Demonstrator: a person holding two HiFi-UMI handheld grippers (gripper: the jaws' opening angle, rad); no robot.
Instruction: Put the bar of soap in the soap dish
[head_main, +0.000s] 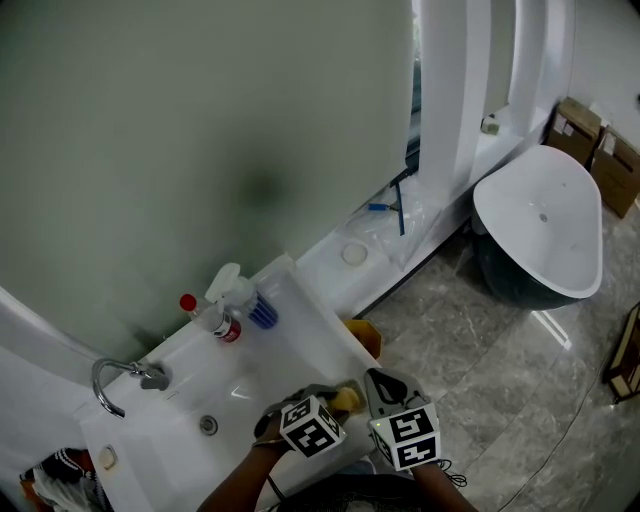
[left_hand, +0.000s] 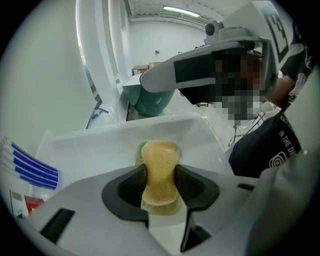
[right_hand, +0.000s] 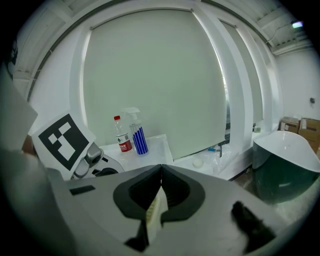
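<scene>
A tan, waisted bar of soap (left_hand: 160, 170) is pinched at its middle by my left gripper (left_hand: 160, 182), which points steeply down. Under and around the soap shows the pale yellowish rim of the soap dish (left_hand: 136, 151), on the white counter right of the basin. In the head view the soap (head_main: 347, 398) sits at the counter's near right corner, with the left gripper (head_main: 340, 402) over it. My right gripper (head_main: 378, 385) hovers just to the right with its tips together (right_hand: 161, 172). A thin pale ribbed strip shows in the slit behind them; I cannot tell what it is.
A red-capped bottle (head_main: 226, 328) and a blue-striped spray bottle (head_main: 262, 310) stand at the counter's back edge. The tap (head_main: 115, 380) and drain (head_main: 208, 425) lie to the left. A white bathtub (head_main: 540, 225) and cardboard boxes (head_main: 575, 125) stand on the floor at right.
</scene>
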